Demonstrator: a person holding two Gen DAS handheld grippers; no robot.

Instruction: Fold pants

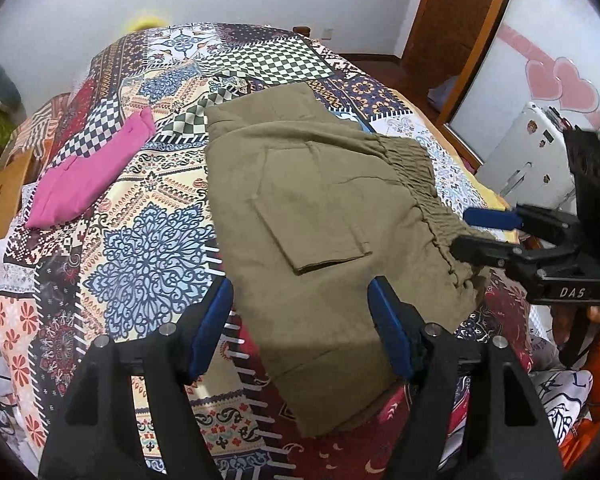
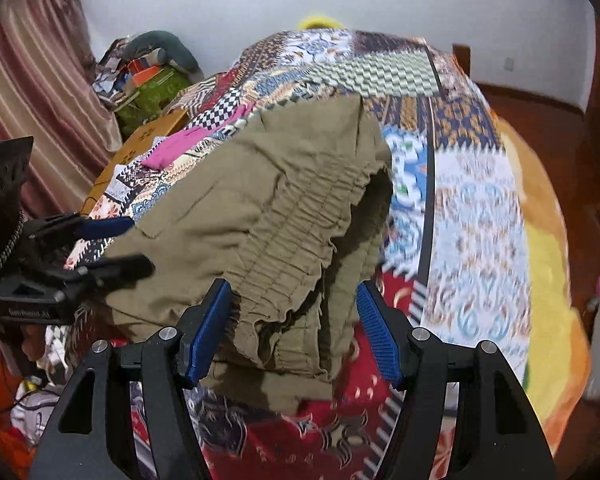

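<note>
Olive-green pants (image 1: 320, 208) lie folded on the patterned bedspread (image 1: 148, 240), back pocket up, elastic waistband toward the right. My left gripper (image 1: 300, 296) is open above the near edge of the pants, one finger on each side of the fabric. My right gripper (image 1: 464, 232) is open at the waistband on the right. In the right wrist view the waistband (image 2: 300, 224) lies between the open fingers of my right gripper (image 2: 294, 304), and the left gripper (image 2: 116, 244) shows open at the left edge of the pants.
A folded pink garment (image 1: 88, 176) lies on the bed to the left of the pants. A wooden box (image 2: 140, 140) and clutter stand beside the bed on the left. A white appliance (image 1: 528, 152) and a wardrobe door stand on the right.
</note>
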